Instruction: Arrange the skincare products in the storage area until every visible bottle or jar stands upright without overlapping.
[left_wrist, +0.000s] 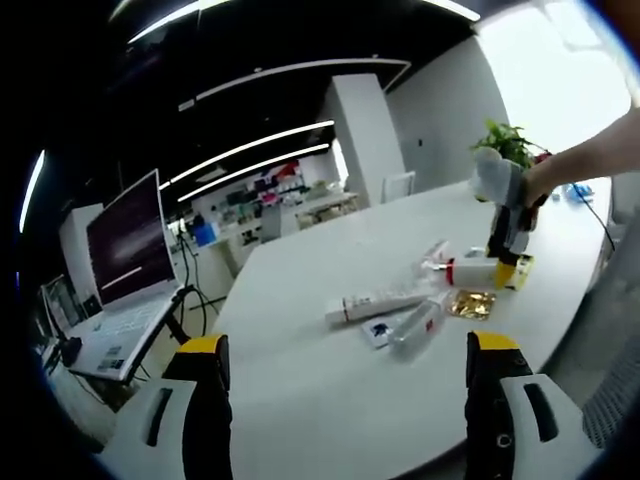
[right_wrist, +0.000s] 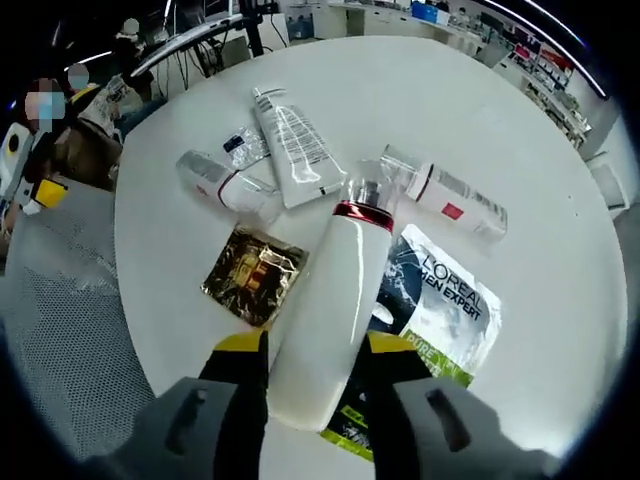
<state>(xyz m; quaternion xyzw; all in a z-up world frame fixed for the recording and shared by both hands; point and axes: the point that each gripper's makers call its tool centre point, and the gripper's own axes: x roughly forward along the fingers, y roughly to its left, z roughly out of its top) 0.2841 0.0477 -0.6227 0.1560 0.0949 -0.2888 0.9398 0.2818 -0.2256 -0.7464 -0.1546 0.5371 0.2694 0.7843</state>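
The right gripper (right_wrist: 312, 375) had its jaws pinching the white bottle (right_wrist: 335, 300) by its base, the bottle's long axis running straight out from the jaws toward twelve o'clock, cap (right_wrist: 366, 190) farthest away, above the sachet (right_wrist: 440, 310) and foil packet (right_wrist: 253, 273). The tube (right_wrist: 293, 145) and two smaller bottles lay flat on the table (right_wrist: 560, 220) beyond. The left gripper (left_wrist: 345, 400) hung well back, jaws spread and empty, so the right was plainly nearer; the bottle needed tipping upright.

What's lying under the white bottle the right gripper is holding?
The white bottle lies over a L'Oreal Men Expert sachet on the table. The sachet's left part is covered, so its full label cannot be seen.
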